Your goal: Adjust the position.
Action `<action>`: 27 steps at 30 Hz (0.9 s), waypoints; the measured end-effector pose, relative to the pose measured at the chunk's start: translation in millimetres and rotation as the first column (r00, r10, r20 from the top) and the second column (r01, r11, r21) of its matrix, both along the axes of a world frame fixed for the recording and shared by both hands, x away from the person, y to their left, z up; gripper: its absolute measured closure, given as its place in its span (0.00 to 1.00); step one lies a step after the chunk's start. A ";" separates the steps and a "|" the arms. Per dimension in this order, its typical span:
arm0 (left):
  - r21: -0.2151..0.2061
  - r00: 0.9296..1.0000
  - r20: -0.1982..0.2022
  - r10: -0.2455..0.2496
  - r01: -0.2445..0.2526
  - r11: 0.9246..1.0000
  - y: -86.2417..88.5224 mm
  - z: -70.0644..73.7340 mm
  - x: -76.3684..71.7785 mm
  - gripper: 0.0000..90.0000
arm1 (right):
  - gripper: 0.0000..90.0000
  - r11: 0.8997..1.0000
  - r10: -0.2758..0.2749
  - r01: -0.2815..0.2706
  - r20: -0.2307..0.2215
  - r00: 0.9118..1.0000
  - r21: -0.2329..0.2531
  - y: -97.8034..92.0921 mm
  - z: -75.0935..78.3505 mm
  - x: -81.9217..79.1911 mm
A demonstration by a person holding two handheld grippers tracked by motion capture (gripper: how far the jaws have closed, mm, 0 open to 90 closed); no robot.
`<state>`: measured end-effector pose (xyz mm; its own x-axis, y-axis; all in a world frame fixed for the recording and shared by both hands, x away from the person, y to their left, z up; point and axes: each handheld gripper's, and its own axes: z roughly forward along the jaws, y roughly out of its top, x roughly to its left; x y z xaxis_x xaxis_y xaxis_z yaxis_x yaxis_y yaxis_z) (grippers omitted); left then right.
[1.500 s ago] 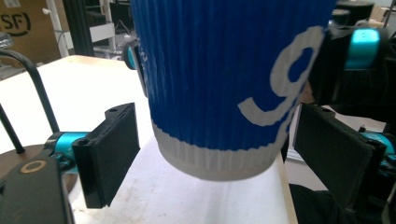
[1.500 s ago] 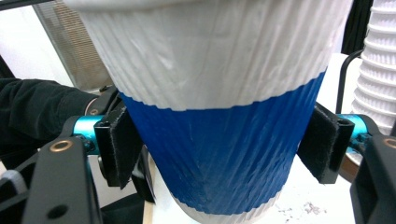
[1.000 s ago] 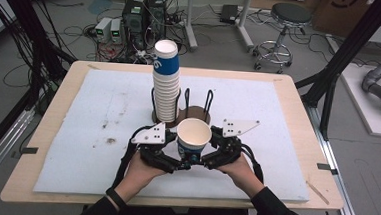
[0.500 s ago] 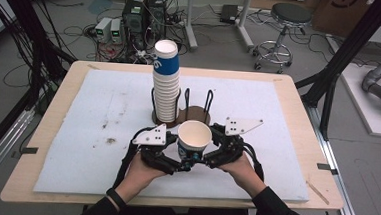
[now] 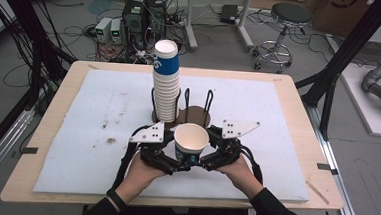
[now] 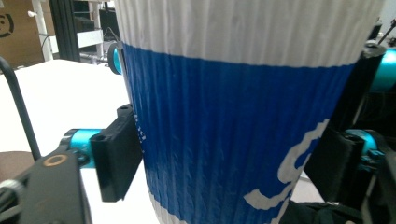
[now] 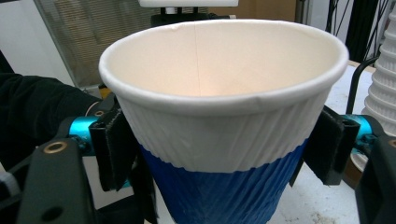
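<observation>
one cup (image 5: 190,142), upright, above the table (image 5: 286,143). left gripper (image 5: 171,162) fingers grasping it; right gripper (image 5: 209,161) fingers likewise. cup stack (image 5: 165,81) behind.

We read no full word: white lettering, cut off, marks the blue paper cup (image 6: 243,140) between the left gripper's (image 6: 224,163) jaws.

Single cup (image 5: 190,141) sits betw. both hand-held grippers, in front of cup stack (image 5: 165,81) on holder (image 5: 196,114).
</observation>
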<state>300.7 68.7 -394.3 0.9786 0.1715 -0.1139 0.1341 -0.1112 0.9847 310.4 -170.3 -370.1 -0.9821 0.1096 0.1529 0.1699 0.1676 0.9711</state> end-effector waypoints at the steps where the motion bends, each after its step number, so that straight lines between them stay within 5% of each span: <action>1: 0.001 1.000 0.000 -0.004 0.004 1.000 0.0 0.0 -0.2 0.28 | 0.26 1.000 -0.002 0.002 0.003 1.000 -0.002 0.2 -0.2 0.1; 21: 0.016 1.000 0.014 -0.005 0.005 1.000 -1.5 -3.8 0.2 0.29 | 0.22 1.000 -0.011 0.011 0.001 1.000 0.022 -3.1 5.3 0.6; 27: 0.011 1.000 0.011 0.015 -0.015 1.000 1.1 -2.3 2.0 0.20 | 0.22 1.000 -0.027 0.027 0.013 1.000 0.015 -4.9 5.9 1.2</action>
<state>302.7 69.8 -396.6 0.9772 0.1869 -0.1008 0.1246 -0.1199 0.9849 311.5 -175.2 -364.1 -0.9808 0.1337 0.1417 0.1612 0.1484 0.9757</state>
